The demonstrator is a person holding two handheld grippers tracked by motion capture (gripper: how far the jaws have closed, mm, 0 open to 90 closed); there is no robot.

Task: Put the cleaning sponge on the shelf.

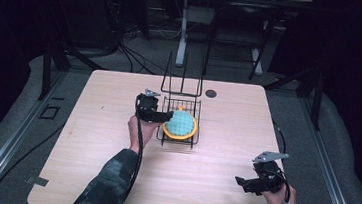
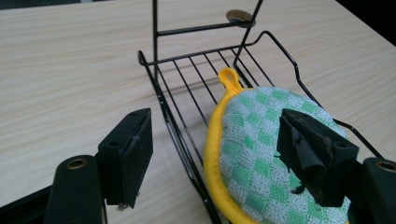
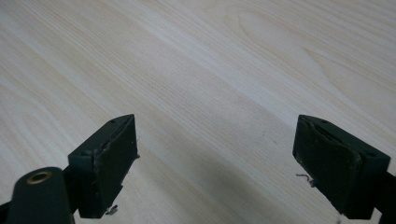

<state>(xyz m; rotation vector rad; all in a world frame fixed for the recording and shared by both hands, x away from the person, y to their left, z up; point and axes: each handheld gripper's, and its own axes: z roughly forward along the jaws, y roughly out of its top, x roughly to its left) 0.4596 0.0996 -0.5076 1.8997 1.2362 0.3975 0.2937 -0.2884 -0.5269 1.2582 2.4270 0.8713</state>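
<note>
the left hand-held gripper (image 2: 215, 154) is hovering with jaws apart, straddling the wire rack (image 2: 184, 144) rim and the pot holder (image 2: 261, 154) lying inside. closing here risks pinching wire, tipping the rack. the right hand-held gripper (image 3: 217, 163) is idling agape over the table (image 3: 210, 70).

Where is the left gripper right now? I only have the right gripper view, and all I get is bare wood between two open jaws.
Observer: The left gripper is at the wire rack in the middle of the table, at the rack's left edge.
Operator: Is anything in that rack?
Observer: Yes, a round green checked pot holder with a yellow rim lies flat in it.
Operator: Has the left gripper got hold of it?
Observer: No. Its jaws stand open, one outside the rack's left edge, the other over the pot holder.
Operator: And where am I relative to that?
Observer: The right gripper is near the table's front right corner, well apart from the rack.
</note>
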